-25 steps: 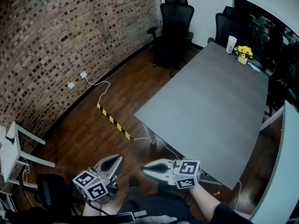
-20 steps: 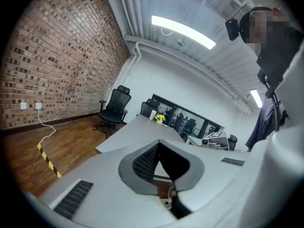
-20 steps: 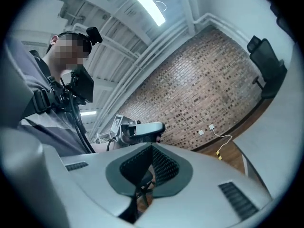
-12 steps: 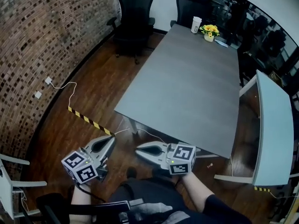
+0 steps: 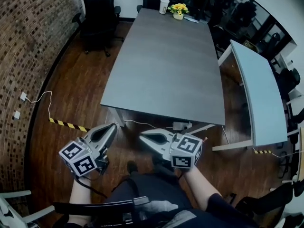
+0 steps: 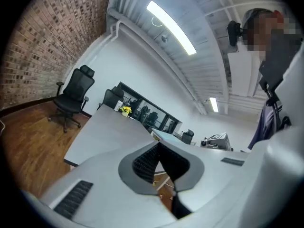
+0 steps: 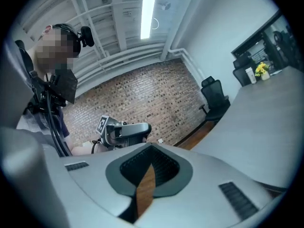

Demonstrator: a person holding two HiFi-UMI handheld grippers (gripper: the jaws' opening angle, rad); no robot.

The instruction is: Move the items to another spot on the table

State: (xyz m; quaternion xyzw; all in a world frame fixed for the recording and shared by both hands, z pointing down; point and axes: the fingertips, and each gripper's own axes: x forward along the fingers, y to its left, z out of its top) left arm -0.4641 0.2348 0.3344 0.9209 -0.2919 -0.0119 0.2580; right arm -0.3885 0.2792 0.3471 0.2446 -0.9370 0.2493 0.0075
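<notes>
- Left gripper [image 5: 113,127]: jaws are closed together with nothing between them. It is carried low in front of the person, over the wood floor [image 5: 71,89], short of the near edge of the grey table [image 5: 161,80].
- Right gripper [image 5: 143,137]: jaws are likewise pressed together and empty. It sits just beside the left gripper, tips near but apart.
- Judgement: both tools are carried idle. Neither is presented to any object, and nothing is within their reach.
- Task's items: a paper cup [image 5: 164,5] and a pot of yellow flowers [image 5: 178,10] stand upright, just beside each other, at the far short end of the table. A flat pale thing [image 5: 192,19] lies near them, too small to identify.
- Stage: items grouped at one end would fit either a set awaiting relocation or one already set down. The views do not settle which.
- Edges: the items stand close to the far edge. The rest of the top is bare, leaving broad room toward the near end.
- Clearance, left side: there is open floor, with an office chair [image 5: 97,11] by the far corner. Striped tape [image 5: 66,124] and a loose cable lie near the near corner, a likely trip point.
- Clearance, right side: a pale blue table [image 5: 251,84] stands angled alongside, so the passage there is narrower.
</notes>
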